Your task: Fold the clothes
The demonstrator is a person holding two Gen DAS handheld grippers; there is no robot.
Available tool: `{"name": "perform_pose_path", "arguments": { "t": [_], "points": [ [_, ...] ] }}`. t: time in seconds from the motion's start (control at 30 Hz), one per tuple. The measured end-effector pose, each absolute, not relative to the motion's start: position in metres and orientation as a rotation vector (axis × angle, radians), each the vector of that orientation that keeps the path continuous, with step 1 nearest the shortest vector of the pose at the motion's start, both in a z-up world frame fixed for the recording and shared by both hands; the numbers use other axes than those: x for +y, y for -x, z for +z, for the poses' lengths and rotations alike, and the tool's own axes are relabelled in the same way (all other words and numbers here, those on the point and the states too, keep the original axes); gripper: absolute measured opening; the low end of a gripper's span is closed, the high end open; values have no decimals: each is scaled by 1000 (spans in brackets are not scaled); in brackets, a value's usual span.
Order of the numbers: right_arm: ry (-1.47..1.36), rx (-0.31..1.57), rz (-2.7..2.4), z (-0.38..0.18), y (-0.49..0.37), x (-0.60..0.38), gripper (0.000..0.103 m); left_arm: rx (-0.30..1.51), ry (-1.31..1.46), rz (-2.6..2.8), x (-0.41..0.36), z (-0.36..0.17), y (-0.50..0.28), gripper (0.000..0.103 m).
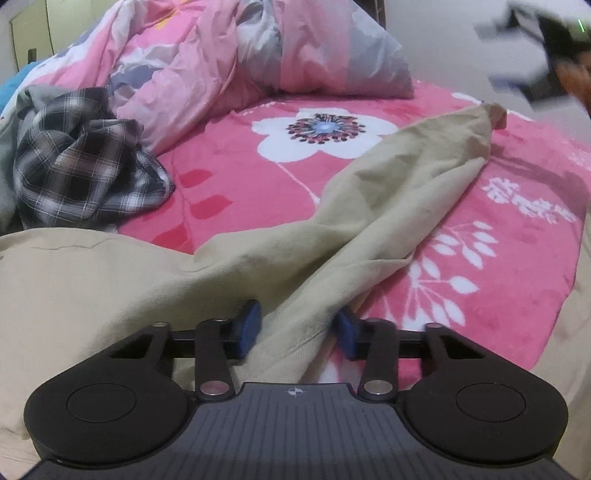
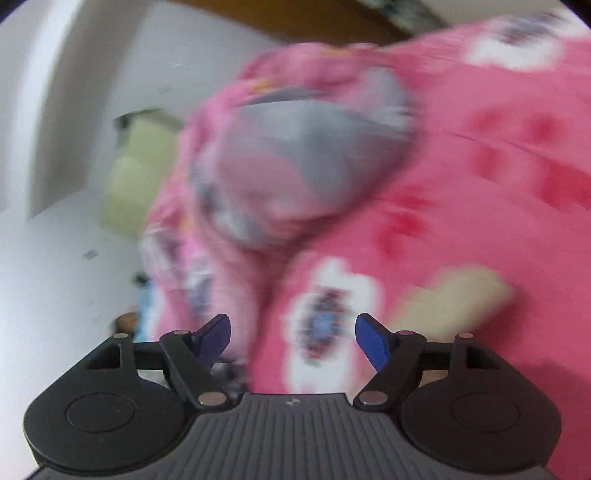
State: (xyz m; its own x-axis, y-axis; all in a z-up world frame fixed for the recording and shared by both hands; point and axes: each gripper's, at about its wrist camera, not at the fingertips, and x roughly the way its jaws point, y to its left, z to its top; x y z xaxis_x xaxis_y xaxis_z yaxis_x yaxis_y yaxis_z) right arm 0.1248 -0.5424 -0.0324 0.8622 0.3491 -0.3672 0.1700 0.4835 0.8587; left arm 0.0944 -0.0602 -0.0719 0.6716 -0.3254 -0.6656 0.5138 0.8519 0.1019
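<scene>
Nearest, the left gripper (image 1: pixel 295 330) has beige trousers (image 1: pixel 388 192) bunched between its pads, though actual clamping cannot be confirmed. Trousers stretch across a pink floral blanket (image 1: pixel 517 206); beyond, a plaid shirt (image 1: pixel 81 162) and a duvet (image 1: pixel 229 62). Right gripper (image 2: pixel 293 341): spread wide, empty, view blurred.

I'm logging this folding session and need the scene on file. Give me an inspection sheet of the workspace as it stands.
Surface: bed with pink floral blanket.
Job's things: beige garment stretched across the blanket; plaid shirt crumpled at left.
Clutter: rumpled pink-grey duvet at the far side.
Grippers: left gripper, jaws either side of a beige fold, grip unclear; right gripper open, empty, its view motion-blurred.
Cables: nothing seen.
Surroundings: white wall; pale cupboard far left.
</scene>
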Motion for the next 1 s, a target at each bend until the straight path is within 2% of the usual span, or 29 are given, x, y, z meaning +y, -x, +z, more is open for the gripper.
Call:
{"name": "perform_pose_path", "arguments": {
  "t": [0.17, 0.2, 0.23, 0.27, 0.3, 0.33, 0.43, 0.63, 0.77, 0.8, 0.83, 0.87, 0.9, 1.0],
  "points": [
    [-1170, 657, -54, -83, -122, -570, 76, 679, -299, -481, -63, -71, -94, 20],
    [-1192, 669, -44, -89, -131, -573, 72, 670, -311, -475, -64, -71, -91, 16],
    [-1204, 672, -35, -92, -139, -572, 61, 661, -323, -468, -65, -70, -87, 14],
    [-1215, 675, -26, -95, -146, -570, 37, 652, -335, -459, -66, -69, -83, 12],
    [-1226, 678, -17, -98, -153, -569, 18, 643, -348, -450, -67, -68, -79, 10],
    [-1234, 678, -8, -100, -159, -567, 6, 634, -356, -443, -67, -66, -75, 9],
    [-1168, 577, 30, -58, -126, -549, 6, 600, -337, -431, -59, -57, -64, 6],
    [-1075, 396, 105, 27, -58, -520, 6, 603, -143, -544, -17, -29, -56, 6],
    [-1078, 415, 51, 49, -79, -517, 10, 702, -10, -558, -3, -32, -77, 6],
    [-1095, 445, 20, 44, -98, -517, 20, 741, 13, -545, -4, -36, -86, 6],
    [-1111, 493, 11, 32, -127, -518, 43, 778, 28, -526, -5, -41, -96, 6],
    [-1128, 540, 2, 19, -156, -519, 54, 810, 41, -498, -6, -46, -106, 6],
    [-1167, 584, -4, 0, -181, -521, 61, 829, 52, -471, -7, -50, -114, 6],
    [-1260, 667, 28, -44, -227, -522, 59, 843, 90, -414, -8, -55, -133, 6]
  ]
}}
